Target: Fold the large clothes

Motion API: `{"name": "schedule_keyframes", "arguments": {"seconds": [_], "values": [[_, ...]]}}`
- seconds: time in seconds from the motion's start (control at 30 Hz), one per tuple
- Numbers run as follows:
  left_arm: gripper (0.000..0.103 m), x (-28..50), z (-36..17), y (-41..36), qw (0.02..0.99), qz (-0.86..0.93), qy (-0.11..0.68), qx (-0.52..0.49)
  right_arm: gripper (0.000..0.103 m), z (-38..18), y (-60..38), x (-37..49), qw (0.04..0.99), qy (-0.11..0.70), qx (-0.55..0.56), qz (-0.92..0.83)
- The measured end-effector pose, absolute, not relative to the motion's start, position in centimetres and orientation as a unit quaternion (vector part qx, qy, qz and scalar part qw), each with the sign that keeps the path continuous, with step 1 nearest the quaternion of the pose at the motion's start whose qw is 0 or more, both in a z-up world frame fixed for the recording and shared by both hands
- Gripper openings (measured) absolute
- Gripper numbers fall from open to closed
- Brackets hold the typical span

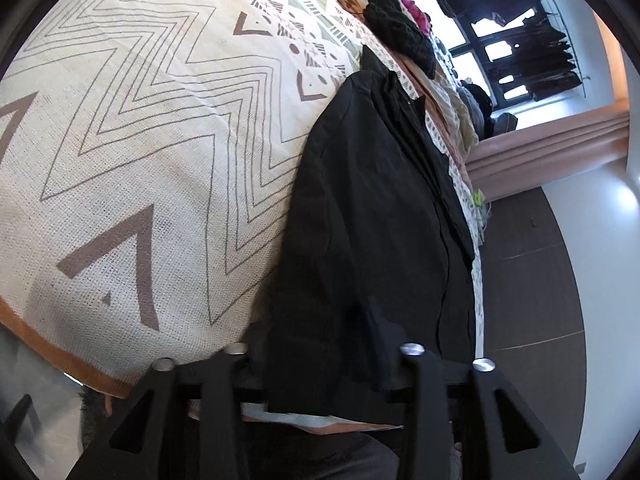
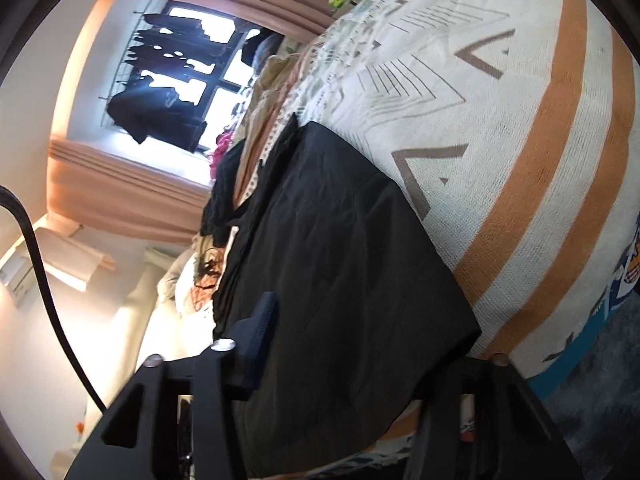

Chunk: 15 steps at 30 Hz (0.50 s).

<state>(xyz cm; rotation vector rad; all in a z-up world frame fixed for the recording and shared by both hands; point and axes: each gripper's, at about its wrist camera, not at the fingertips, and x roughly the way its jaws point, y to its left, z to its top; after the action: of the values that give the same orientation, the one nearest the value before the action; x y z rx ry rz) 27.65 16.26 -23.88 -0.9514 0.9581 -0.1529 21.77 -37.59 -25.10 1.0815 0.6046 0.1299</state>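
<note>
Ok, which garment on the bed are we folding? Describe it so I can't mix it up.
Find the bedspread, cream with zigzags and orange stripes. On its near edge lies the black shirt, spread flat with collar and buttons. Unlike the black knit heaped by the window, it is smooth, and it lies between both claws.

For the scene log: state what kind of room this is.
Most likely a bedroom: a cream zigzag-patterned woven bedspread with a black shirt spread on it, pink curtains, and dark clothes hanging at the window.
</note>
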Motion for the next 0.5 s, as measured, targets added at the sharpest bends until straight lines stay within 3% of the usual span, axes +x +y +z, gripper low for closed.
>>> {"name": "schedule_keyframes", "arguments": {"seconds": [0.03,0.07,0.13,0.5], "values": [[0.012,27.6,-24.0,16.3,0.775,-0.067,0.449,-0.440,0.021,-25.2,-37.7,21.9,0.811,0.287,0.507,0.055],[0.012,27.6,-24.0,16.3,0.774,-0.065,0.450,-0.441,0.006,-25.3,-37.7,21.9,0.809,0.293,0.508,0.042],[0.005,27.2,-23.3,16.3,0.785,-0.064,0.441,-0.430,0.004,-25.2,-38.1,21.3,0.802,0.282,0.525,0.038],[0.002,23.9,-16.7,18.3,0.809,-0.084,0.363,-0.454,0.003,-17.6,-36.6,18.6,0.825,0.237,0.509,0.071]]}}
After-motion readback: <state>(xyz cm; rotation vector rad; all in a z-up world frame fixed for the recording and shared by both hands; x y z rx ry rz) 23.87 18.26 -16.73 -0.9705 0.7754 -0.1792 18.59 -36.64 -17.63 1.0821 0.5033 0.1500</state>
